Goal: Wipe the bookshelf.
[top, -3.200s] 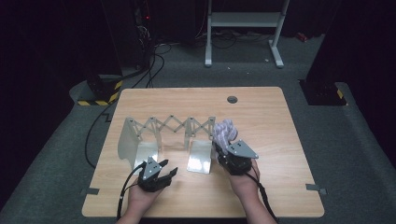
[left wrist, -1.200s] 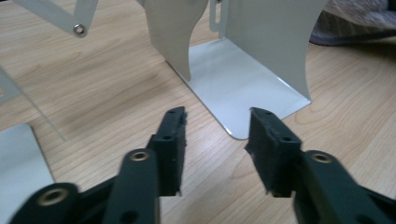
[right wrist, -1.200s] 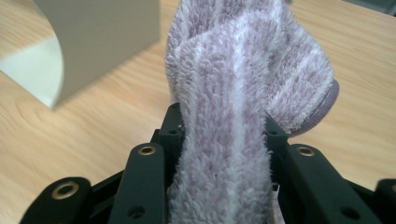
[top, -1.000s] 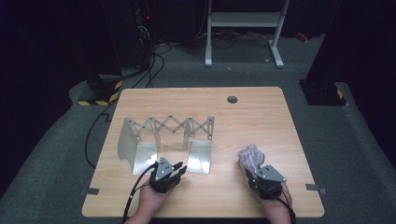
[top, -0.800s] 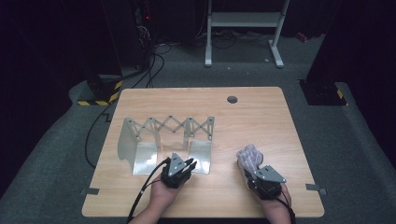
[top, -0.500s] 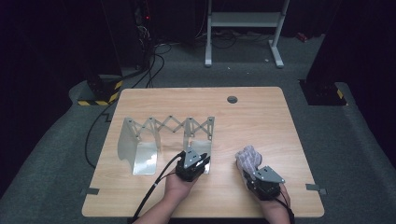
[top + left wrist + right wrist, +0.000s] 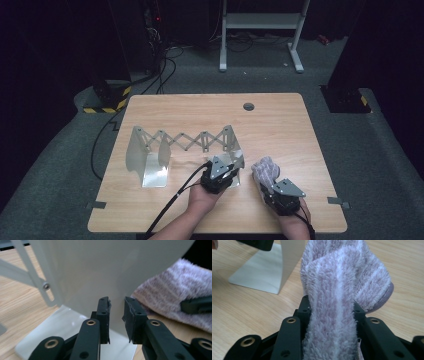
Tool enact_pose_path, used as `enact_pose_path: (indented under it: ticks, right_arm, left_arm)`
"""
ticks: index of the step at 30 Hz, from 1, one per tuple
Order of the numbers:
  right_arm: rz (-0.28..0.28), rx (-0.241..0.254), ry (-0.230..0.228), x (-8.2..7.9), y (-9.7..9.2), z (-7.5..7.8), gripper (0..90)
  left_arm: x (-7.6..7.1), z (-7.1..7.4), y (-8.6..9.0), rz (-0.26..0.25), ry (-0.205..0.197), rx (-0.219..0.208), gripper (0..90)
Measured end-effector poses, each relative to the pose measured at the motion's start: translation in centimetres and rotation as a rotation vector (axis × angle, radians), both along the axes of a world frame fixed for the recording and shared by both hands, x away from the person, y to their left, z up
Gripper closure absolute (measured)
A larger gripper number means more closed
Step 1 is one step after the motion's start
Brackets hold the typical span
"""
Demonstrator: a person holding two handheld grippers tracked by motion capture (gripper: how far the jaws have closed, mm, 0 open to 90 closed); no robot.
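An expanding metal rack (image 7: 182, 140) with an upright white plate at each end stands mid-table. My left gripper (image 7: 229, 169) sits at the right end plate (image 7: 233, 142). In the left gripper view this plate (image 7: 100, 270) rises just beyond my jaws. The left gripper (image 7: 117, 307) has just been opening; a narrow gap shows and nothing is pressed between the pads. A fluffy lilac-and-white cloth (image 7: 265, 170) lies at the front right. My right gripper (image 7: 269, 181) is shut on it, and the cloth (image 7: 342, 277) bulges up out of the jaws (image 7: 330, 305).
The rack's left end plate (image 7: 145, 152) stands toward the table's left. A round hole (image 7: 248, 106) sits near the far edge. Cables (image 7: 165, 65) and a white stand (image 7: 260, 22) are on the floor beyond the table.
My left hand has slid rightward along the front of the rack to its right end plate. The right hand, earlier at the rack with the cloth, now rests at the front right.
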State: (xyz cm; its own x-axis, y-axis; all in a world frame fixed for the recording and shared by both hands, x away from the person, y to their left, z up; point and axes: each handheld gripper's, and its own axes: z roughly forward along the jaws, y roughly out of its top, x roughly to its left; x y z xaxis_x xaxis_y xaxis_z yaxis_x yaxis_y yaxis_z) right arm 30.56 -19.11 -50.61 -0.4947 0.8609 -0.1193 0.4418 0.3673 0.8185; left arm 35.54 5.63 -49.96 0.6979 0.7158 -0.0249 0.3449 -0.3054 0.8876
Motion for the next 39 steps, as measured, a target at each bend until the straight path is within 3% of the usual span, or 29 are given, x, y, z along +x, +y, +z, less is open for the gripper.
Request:
enact_pose_path:
  ticks: [5,12,18,24,29,35,39]
  right_arm:
    - [0.045,0.008,0.006,-0.5,0.9,0.2,64.5]
    - [0.147,-0.013,0.025,-1.5,3.5,0.0,64.7]
    - [0.223,-0.006,0.032,-2.5,5.9,0.3,64.8]
    - [0.289,0.004,0.017,-3.3,8.1,0.9,64.7]
    - [0.295,0.027,0.002,-2.7,9.3,1.6,64.7]
    - [0.218,0.041,-0.012,-0.4,10.4,1.4,64.7]
    - [0.157,0.043,-0.018,0.5,9.9,1.1,64.8]
  left_arm:
    - [-1.5,-0.7,3.8,0.023,-0.011,0.049,70.7]
    - [-3.5,-1.3,10.9,0.118,-0.006,0.102,64.6]
    - [-4.5,-1.8,16.6,0.216,0.034,0.096,61.6]
    - [-5.3,-2.0,20.0,0.272,0.054,0.111,60.3]
    - [-5.7,-1.9,22.4,0.322,0.068,0.090,60.0]
    - [-6.3,-2.0,24.3,0.361,0.071,0.097,59.2]
    - [-6.4,-2.1,25.4,0.401,0.080,0.088,57.2]
